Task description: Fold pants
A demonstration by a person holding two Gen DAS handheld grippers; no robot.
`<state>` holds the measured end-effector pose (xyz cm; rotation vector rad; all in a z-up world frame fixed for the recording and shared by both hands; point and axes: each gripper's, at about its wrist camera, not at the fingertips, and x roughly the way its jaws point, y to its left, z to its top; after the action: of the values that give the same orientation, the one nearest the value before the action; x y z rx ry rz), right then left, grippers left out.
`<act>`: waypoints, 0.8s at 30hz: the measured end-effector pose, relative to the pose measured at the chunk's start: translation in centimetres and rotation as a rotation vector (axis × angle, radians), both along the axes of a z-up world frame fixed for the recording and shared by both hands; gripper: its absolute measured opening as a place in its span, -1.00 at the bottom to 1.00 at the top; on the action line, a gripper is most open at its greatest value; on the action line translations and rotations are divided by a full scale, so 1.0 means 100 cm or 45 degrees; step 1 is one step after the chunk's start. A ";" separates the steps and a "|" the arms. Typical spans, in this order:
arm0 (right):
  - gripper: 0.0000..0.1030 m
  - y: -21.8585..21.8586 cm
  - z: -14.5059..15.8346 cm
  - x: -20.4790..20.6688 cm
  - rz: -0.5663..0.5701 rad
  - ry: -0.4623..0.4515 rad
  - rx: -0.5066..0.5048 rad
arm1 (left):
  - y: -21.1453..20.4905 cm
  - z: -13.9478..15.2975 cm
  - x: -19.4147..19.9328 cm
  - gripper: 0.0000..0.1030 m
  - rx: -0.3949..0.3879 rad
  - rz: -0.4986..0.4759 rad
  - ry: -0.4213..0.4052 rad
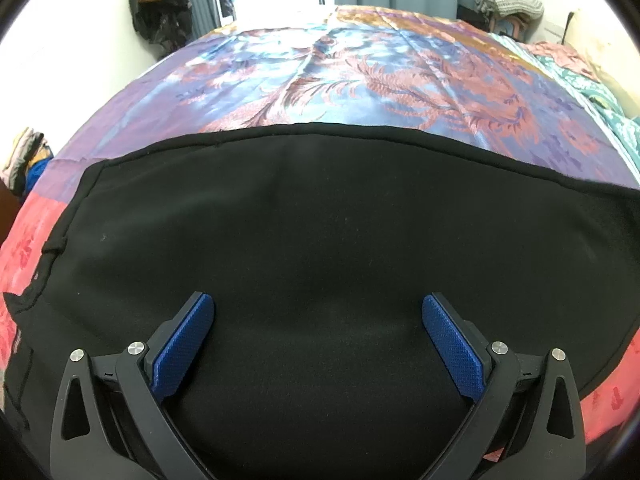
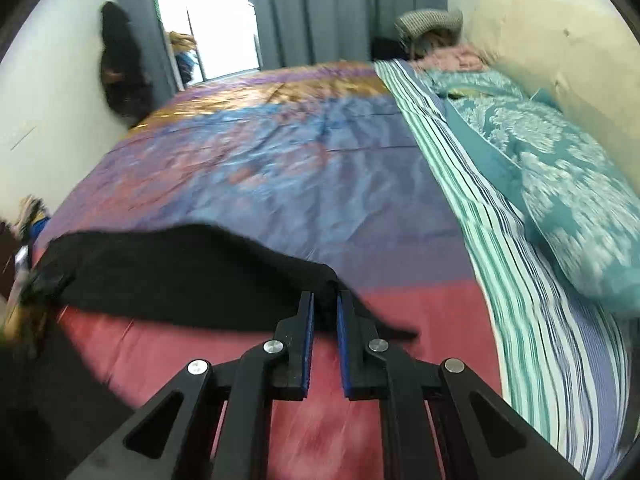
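Your right gripper (image 2: 325, 300) is clenched on an edge of the black pants (image 2: 168, 268) at lower centre, while your left gripper (image 1: 318, 304) hangs released over them.

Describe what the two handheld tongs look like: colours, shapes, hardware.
Both the left tongs and right tongs match: matte black linkage arms with triangular cutouts, round silver pivot pins, and blue knurled pads lining the inner finger faces. No cables, markings or sleeves show.
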<state>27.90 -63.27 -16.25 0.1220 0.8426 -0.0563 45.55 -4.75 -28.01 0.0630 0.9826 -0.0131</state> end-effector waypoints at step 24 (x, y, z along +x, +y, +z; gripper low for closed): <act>0.31 0.140 -0.075 -0.079 -0.082 -0.100 0.745 | 0.021 0.012 -0.141 0.99 -0.039 -0.064 -0.094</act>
<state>20.03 -49.23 -23.73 0.6966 0.7563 0.1364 31.50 -2.69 -26.83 0.0596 0.9070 -0.0715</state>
